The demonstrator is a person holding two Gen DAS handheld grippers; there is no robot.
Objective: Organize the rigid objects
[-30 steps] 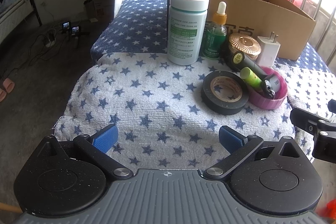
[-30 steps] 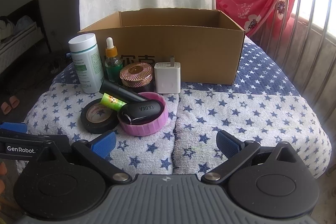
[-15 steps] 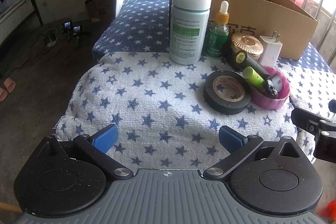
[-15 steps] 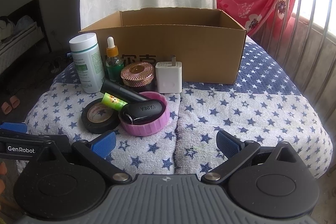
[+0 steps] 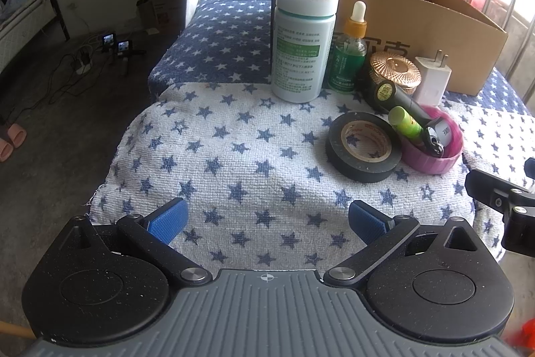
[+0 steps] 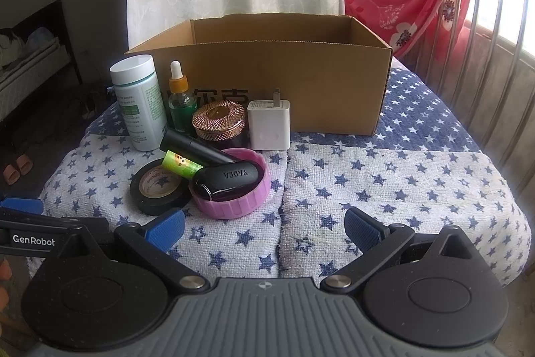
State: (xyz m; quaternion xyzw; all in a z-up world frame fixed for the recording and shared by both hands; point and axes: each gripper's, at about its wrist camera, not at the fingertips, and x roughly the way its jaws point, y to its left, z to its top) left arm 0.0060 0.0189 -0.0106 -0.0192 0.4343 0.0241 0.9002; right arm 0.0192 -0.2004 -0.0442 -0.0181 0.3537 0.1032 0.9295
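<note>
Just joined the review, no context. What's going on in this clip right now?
A person holds two handheld grippers over a star-patterned bed. The left gripper and right gripper are both open and hold nothing. Clustered in front of an open cardboard box are a white bottle, a dropper bottle, a copper-lidded jar, a charger plug, a tape roll and a pink dish of small items. Nothing has been picked up.

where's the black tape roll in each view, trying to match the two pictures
Left wrist: the tape roll lies right of centre on the starred cloth, touching the pink lid's left side.
Right wrist: the tape roll lies left of centre, again at the pink lid's left.
Shared landmark: the cardboard box behind everything.
</note>
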